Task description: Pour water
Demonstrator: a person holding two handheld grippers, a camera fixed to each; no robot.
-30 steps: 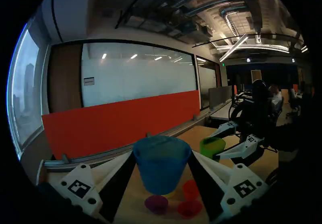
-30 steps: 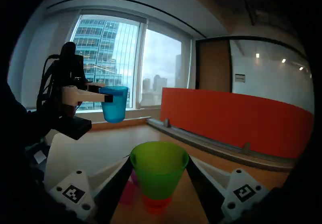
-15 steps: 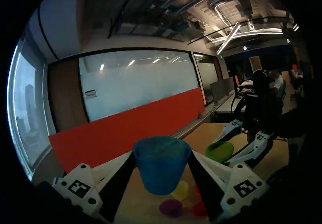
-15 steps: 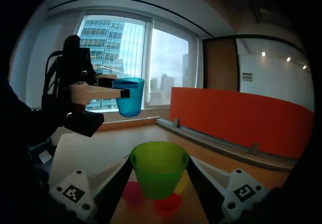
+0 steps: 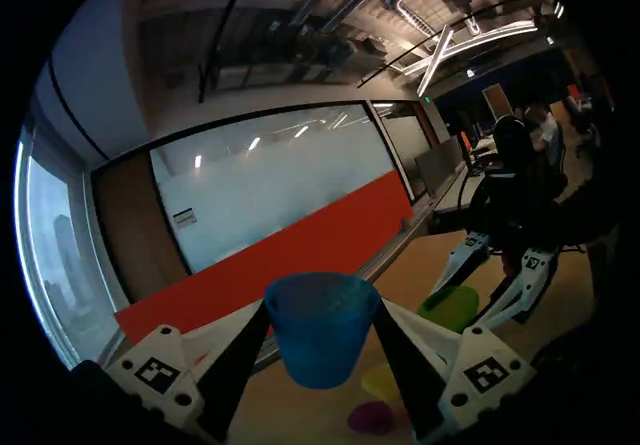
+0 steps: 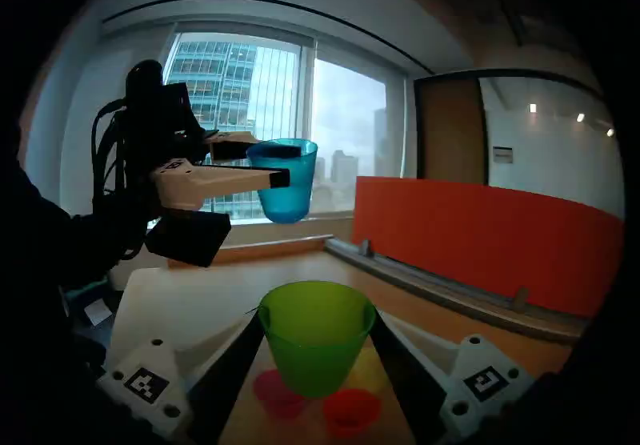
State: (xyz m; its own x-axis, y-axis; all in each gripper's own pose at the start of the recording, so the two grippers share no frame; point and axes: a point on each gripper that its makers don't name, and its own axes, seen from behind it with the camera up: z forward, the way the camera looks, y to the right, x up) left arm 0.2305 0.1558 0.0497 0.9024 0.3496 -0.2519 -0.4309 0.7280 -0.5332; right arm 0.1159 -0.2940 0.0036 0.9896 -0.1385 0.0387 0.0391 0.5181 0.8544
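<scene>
Blue plastic cup (image 5: 322, 333) clamped between both fingers of the left gripper (image 5: 322, 310), held in the air above a pale wooden table (image 6: 200, 301). In the right gripper view it looks close to upright, up and to the left of a green plastic cup (image 6: 316, 337) and well apart from it. The right gripper (image 6: 316, 317) grips the green plastic cup on both sides, mouth up (what either cup contains cannot be made out). Below it on the table stand a small pink cup (image 6: 278, 389) and a small red cup (image 6: 350, 409). An orange partition (image 6: 496, 237) runs along the table's far edge.
</scene>
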